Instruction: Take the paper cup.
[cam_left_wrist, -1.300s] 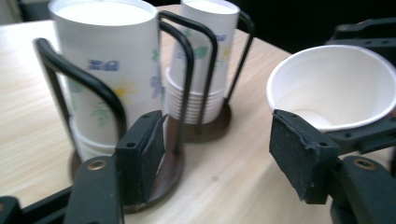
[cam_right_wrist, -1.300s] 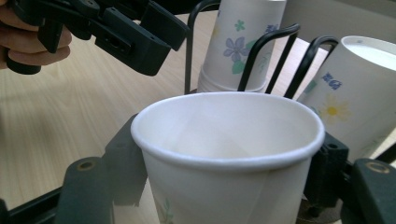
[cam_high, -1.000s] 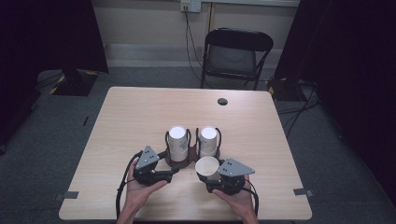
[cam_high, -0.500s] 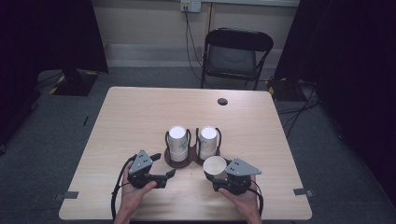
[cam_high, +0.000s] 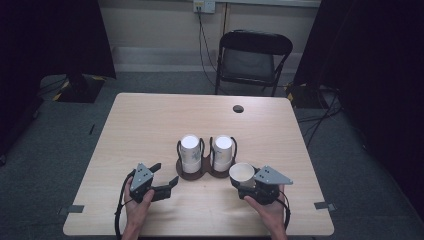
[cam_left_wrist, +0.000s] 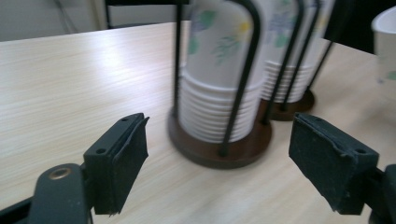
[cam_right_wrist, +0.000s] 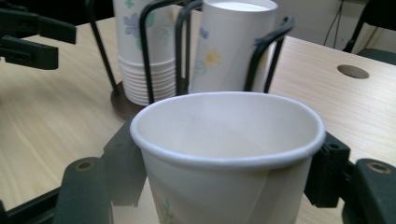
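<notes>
Pale wood table (cam_high: 150, 125), grey carpet; left gripper (cam_high: 167, 181) agape, right gripper (cam_high: 243, 184) clasping paper cup (cam_high: 242, 172).

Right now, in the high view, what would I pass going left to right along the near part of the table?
Left hand-held gripper → left stack of paper cups → right stack of paper cups → single paper cup → right hand-held gripper holding it.

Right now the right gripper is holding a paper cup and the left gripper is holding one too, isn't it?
Not quite. The right gripper does hold a paper cup, mouth up, between its jaws. But the left gripper holds nothing: the left gripper view shows its jaws wide apart with bare table between them, short of the cup stack in its wire holder.
</notes>
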